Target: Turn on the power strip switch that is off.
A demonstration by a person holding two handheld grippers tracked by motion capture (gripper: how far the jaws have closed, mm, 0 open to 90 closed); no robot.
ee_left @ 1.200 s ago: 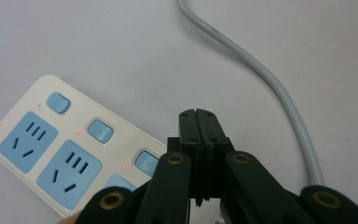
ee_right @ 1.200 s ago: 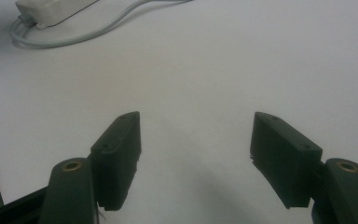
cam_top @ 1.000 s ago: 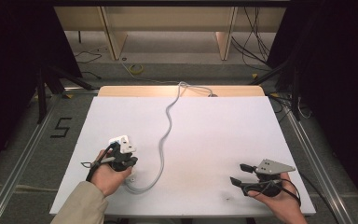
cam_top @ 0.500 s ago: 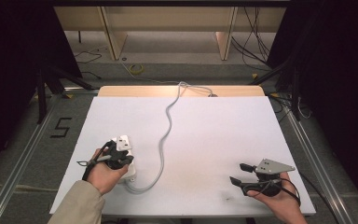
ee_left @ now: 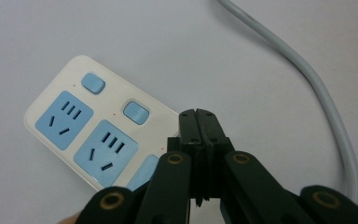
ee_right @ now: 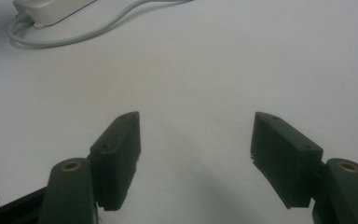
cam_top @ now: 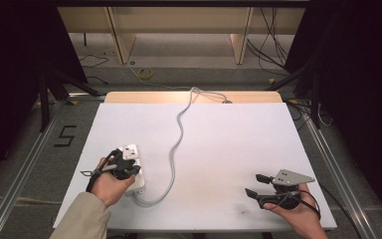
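Observation:
A white power strip [cam_top: 131,152] with blue sockets and blue switch buttons [ee_left: 74,126] lies flat at the table's front left. Its grey cable [cam_top: 179,134] loops off its near end and snakes to the far edge. My left gripper [cam_top: 127,167] hovers over the strip's near half. Its jaws are shut with nothing between them, and the tips [ee_left: 198,116] sit just right of the second switch [ee_left: 136,112]; contact cannot be told. My right gripper [cam_top: 254,184] rests at the front right, open and empty [ee_right: 196,140], pointing left across the bare white tabletop [ee_right: 205,70].
The strip's end [ee_right: 51,9] and the cable loop [ee_right: 98,28] lie far ahead in the right gripper view. The cable [ee_left: 307,79] curves past to the right of the left jaws. Beyond the table's far wooden edge [cam_top: 189,97] are floor cables and shelf legs.
My left gripper has shifted slightly to the left over the power strip, still shut. The right gripper has stayed put.

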